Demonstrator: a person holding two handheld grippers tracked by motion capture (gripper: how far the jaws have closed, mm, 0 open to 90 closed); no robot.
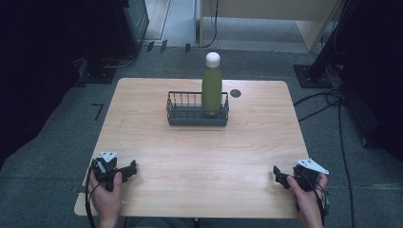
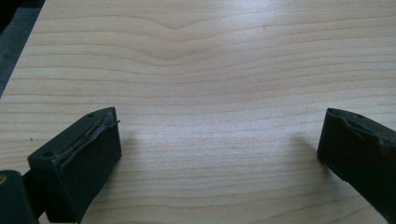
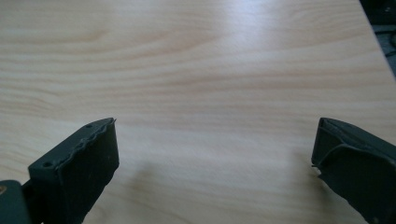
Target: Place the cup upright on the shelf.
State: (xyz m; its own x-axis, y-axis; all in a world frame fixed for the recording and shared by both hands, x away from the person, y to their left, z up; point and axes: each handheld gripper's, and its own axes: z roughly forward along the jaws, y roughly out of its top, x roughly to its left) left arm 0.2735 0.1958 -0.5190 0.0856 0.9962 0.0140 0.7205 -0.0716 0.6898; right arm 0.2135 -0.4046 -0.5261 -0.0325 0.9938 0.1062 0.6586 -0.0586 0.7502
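One white-capped green bottle (image 1: 212, 85)

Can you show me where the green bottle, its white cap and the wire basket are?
green bottle (image 1: 212, 90), high view, middle of its body.
white cap (image 1: 213, 59), high view, top of the bottle.
wire basket (image 1: 186, 107), high view, its front wall.

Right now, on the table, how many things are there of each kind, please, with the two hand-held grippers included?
Bottle: 1, green bottle with a white cap, standing in the basket
Basket: 1, dark wire basket
Grippers: 2, left gripper and right gripper, both open
Round dark spot: 1, dark spot on the table top, behind the basket; what it is I cannot tell
Total: 5
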